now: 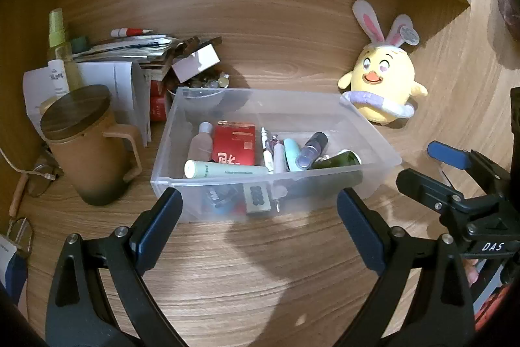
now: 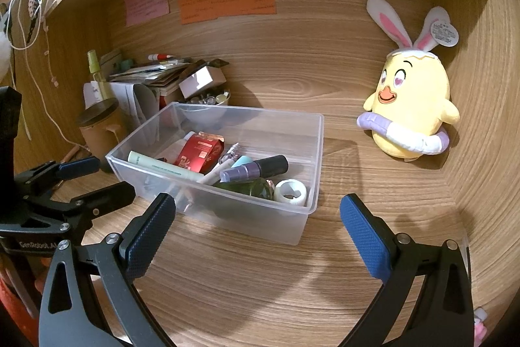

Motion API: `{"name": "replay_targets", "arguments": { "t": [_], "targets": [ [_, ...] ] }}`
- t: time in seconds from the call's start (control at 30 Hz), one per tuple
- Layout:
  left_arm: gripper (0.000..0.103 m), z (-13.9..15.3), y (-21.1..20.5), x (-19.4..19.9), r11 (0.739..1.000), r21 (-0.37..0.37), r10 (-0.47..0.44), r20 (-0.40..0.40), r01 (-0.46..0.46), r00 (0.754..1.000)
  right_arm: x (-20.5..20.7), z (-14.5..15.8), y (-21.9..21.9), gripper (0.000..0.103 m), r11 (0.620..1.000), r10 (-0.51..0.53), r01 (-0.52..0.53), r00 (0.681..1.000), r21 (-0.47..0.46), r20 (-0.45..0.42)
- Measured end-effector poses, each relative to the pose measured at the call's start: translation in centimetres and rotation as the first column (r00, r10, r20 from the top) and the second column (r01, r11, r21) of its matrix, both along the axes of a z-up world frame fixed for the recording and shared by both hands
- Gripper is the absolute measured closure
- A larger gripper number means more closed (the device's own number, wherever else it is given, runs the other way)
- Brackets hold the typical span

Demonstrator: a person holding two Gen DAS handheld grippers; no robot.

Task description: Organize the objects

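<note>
A clear plastic bin (image 1: 373, 132) (image 2: 312, 152) sits on the wooden desk and holds several small items: a red packet (image 1: 234, 145) (image 2: 198, 153), a pale green tube (image 1: 224, 169) (image 2: 162, 168), a purple spray bottle (image 1: 312, 148) (image 2: 253, 169), a dark green bottle (image 1: 338, 160) and a white tape roll (image 2: 290, 192). My left gripper (image 1: 260, 223) is open and empty just in front of the bin. My right gripper (image 2: 260, 233) is open and empty, in front of the bin's right corner. Each gripper shows in the other's view.
A yellow chick plush (image 1: 383, 80) (image 2: 412, 106) with bunny ears leans at the back right. A brown lidded mug (image 1: 87, 145) (image 2: 100, 126) stands left of the bin. Papers, boxes and a spray bottle (image 1: 61, 47) pile up at the back left. Coloured notes hang on the back wall.
</note>
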State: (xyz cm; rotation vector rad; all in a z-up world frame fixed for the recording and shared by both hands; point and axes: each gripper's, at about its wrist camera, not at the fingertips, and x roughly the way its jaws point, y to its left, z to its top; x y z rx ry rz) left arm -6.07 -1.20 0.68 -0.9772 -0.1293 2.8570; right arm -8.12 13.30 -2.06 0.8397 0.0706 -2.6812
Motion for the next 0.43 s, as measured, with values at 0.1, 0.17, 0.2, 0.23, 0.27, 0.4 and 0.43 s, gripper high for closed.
{"name": "replay_targets", "arguments": {
  "t": [0.1,0.17,0.2,0.23,0.27,0.4,0.43],
  "targets": [
    [0.006,-0.06,0.11,-0.01,1.0,0.002,-0.009,0.005,0.009,1.0,0.04,-0.02,-0.07,0.002,1.0,-0.001,0.001,1.0,0.001,0.0],
    [0.006,-0.11,0.17,0.02,1.0,0.006,-0.016,0.006,0.016,1.0,0.08,-0.04,-0.12,0.002,1.0,-0.001,0.001,1.0,0.002,0.0],
    [0.006,-0.14,0.21,0.04,1.0,0.008,-0.018,0.006,0.018,1.0,0.13,-0.05,-0.16,0.002,1.0,-0.001,0.001,1.0,0.002,0.001],
    [0.006,-0.17,0.25,0.05,1.0,0.009,-0.018,0.005,0.018,1.0,0.09,-0.05,-0.12,0.002,1.0,-0.002,0.002,1.0,0.001,0.001],
    [0.006,-0.2,0.24,0.04,1.0,0.009,-0.017,0.005,0.017,1.0,0.09,-0.08,-0.15,0.002,1.0,-0.003,0.003,1.0,0.001,0.002],
    [0.006,-0.35,0.12,-0.08,1.0,0.016,-0.015,0.013,0.015,1.0,0.15,-0.21,-0.26,0.002,1.0,-0.003,0.003,1.0,0.0,0.006],
    [0.006,-0.42,0.02,-0.15,1.0,0.022,-0.015,0.019,0.014,1.0,0.11,-0.26,-0.18,0.002,1.0,-0.004,0.004,1.0,0.001,0.007]
  ]
}}
